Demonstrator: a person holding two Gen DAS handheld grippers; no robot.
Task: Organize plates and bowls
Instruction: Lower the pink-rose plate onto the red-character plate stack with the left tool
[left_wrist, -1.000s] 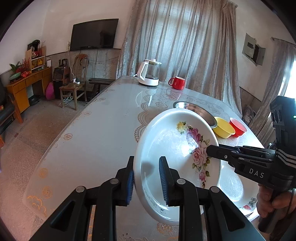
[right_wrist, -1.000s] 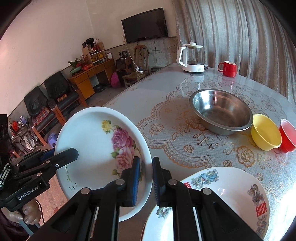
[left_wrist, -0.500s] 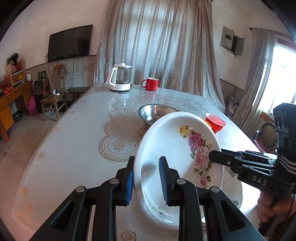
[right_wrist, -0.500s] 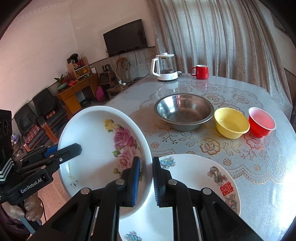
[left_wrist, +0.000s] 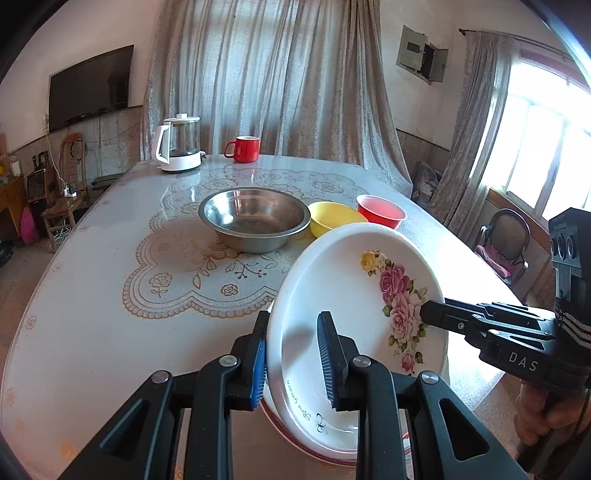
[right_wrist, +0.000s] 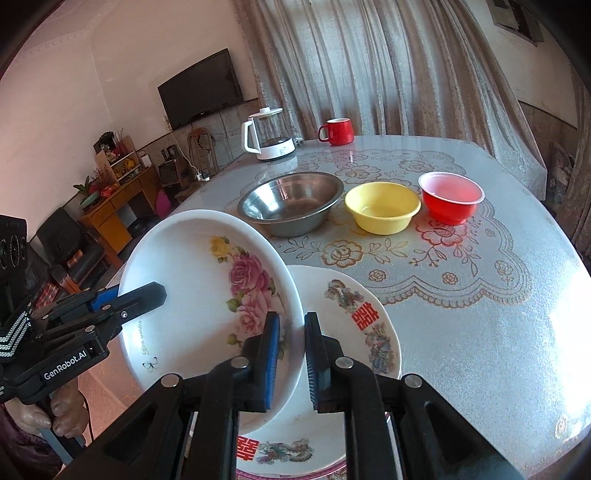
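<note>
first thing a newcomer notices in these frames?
The rose plate, tilted and held at opposite rims by the left gripper and right gripper, above a red-patterned plate. Behind it, a row: steel bowl, yellow bowl, red bowl.

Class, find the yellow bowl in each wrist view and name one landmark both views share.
Left wrist: yellow bowl at centre, partly hidden behind the rose plate.
Right wrist: yellow bowl upper right of centre, fully visible.
Shared landmark: steel bowl, immediately left of it.
</note>
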